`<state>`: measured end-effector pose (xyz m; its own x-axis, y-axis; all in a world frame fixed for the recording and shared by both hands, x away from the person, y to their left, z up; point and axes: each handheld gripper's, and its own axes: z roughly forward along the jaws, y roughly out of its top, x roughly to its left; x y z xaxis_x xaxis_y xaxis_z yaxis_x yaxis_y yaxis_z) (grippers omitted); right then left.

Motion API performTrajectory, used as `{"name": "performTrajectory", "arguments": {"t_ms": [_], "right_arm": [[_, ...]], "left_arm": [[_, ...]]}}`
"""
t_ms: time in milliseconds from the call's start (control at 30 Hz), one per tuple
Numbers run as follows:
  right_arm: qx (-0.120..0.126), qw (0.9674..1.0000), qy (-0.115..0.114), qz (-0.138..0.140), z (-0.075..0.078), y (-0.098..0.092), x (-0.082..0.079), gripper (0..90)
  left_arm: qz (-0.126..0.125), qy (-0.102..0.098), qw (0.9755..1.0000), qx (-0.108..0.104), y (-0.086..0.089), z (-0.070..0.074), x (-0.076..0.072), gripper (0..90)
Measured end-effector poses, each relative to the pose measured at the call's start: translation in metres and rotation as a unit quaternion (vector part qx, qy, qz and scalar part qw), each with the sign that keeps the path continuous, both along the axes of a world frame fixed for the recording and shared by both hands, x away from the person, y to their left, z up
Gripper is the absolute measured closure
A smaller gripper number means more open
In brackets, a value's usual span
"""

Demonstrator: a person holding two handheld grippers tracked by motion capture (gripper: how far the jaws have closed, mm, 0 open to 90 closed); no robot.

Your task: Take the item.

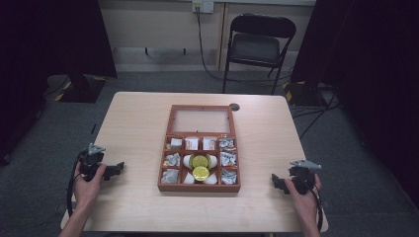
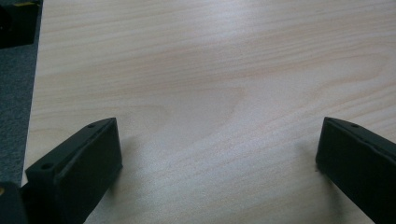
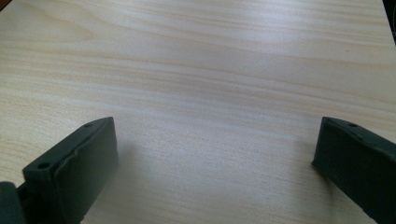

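Left gripper (image 1: 114,170) and right gripper (image 1: 276,181) rest low at the near table (image 1: 133,123) corners, jaws wide, empty: likely a ready stance. Between them, well apart, wooden compartment box (image 1: 199,186), lid open, holds sachets and gold-lidded pods.

The left tongs (image 2: 218,149) stand wide open over the surface (image 2: 224,70), with nothing between the two black jaws. One jaw rises at the lower left and the other at the lower right, and each throws a soft shadow on the pale wood. The wood grain runs across the picture. Along the left side the edge of the surface is visible, and beside it lies grey carpet (image 2: 14,112). A dark object (image 2: 16,21) sits in the upper left corner.
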<state>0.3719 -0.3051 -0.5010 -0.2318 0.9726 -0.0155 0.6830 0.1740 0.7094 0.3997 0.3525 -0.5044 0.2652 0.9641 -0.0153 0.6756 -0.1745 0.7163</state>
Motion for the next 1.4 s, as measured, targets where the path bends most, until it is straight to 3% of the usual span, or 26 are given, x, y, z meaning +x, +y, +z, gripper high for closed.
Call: {"name": "performTrajectory", "arguments": {"t_ms": [200, 433, 633, 767, 933, 1300, 1400], "right_arm": [[0.0, 1.0, 0.0, 0.0, 0.0, 0.0, 0.0, 0.0], [0.0, 1.0, 0.0, 0.0, 0.0, 0.0, 0.0, 0.0], [0.0, 1.0, 0.0, 0.0, 0.0, 0.0, 0.0, 0.0], [0.0, 1.0, 0.0, 0.0, 0.0, 0.0, 0.0, 0.0], [0.0, 1.0, 0.0, 0.0, 0.0, 0.0, 0.0, 0.0], [0.0, 1.0, 0.0, 0.0, 0.0, 0.0, 0.0, 0.0], [0.0, 1.0, 0.0, 0.0, 0.0, 0.0, 0.0, 0.0]], "left_arm": [[0.02, 0.001, 0.9998, 0.002, -0.006, 0.0, -0.004, 0.0], [0.014, 0.006, 0.9999, 0.005, -0.008, 0.002, -0.005, 1.2], [0.018, -0.001, 0.9998, -0.003, -0.006, 0.005, -0.007, 17.7], [0.012, 0.005, 0.9999, -0.004, -0.007, 0.008, -0.008, 16.1], [0.007, -0.012, 0.9997, -0.02, -0.007, 0.014, -0.012, 15.9], [-0.016, -0.03, 0.999, -0.03, -0.014, 0.022, -0.016, 18.9], [-0.019, -0.044, 0.9976, -0.049, -0.016, 0.025, -0.018, 19.3]]}}
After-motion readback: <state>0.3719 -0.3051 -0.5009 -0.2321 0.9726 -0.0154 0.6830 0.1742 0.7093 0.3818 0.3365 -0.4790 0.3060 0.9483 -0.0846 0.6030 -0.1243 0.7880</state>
